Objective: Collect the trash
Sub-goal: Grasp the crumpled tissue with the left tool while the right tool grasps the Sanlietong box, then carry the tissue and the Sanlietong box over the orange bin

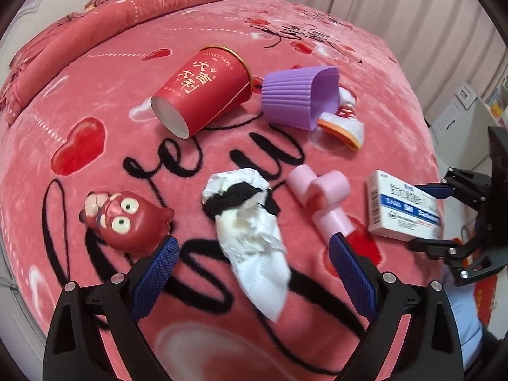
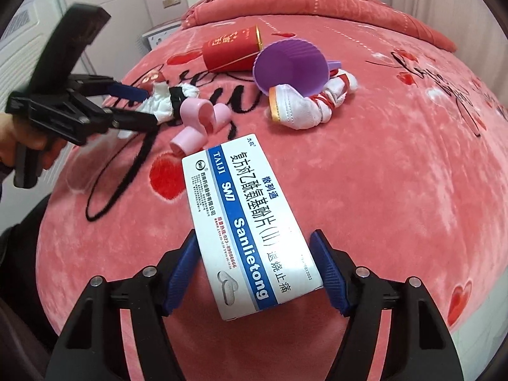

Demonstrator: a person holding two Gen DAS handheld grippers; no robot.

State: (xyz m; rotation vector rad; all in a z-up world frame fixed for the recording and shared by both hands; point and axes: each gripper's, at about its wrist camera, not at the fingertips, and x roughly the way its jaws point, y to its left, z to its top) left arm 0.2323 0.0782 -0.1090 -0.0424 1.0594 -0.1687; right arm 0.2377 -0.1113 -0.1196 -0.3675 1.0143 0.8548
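Trash: one tissue (image 1: 250,238); one medicine box (image 2: 250,225).

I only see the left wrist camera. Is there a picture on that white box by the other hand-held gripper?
Observer: Yes, the white box has a grey drawing of tablets at its near end.
Operator: Is it grabbed?
Observer: It sits between the pads of the right hand-held gripper. I cannot tell whether they pinch it.
Operator: Anything inside the purple cup?
Observer: The purple cup opens toward the right camera and looks empty.
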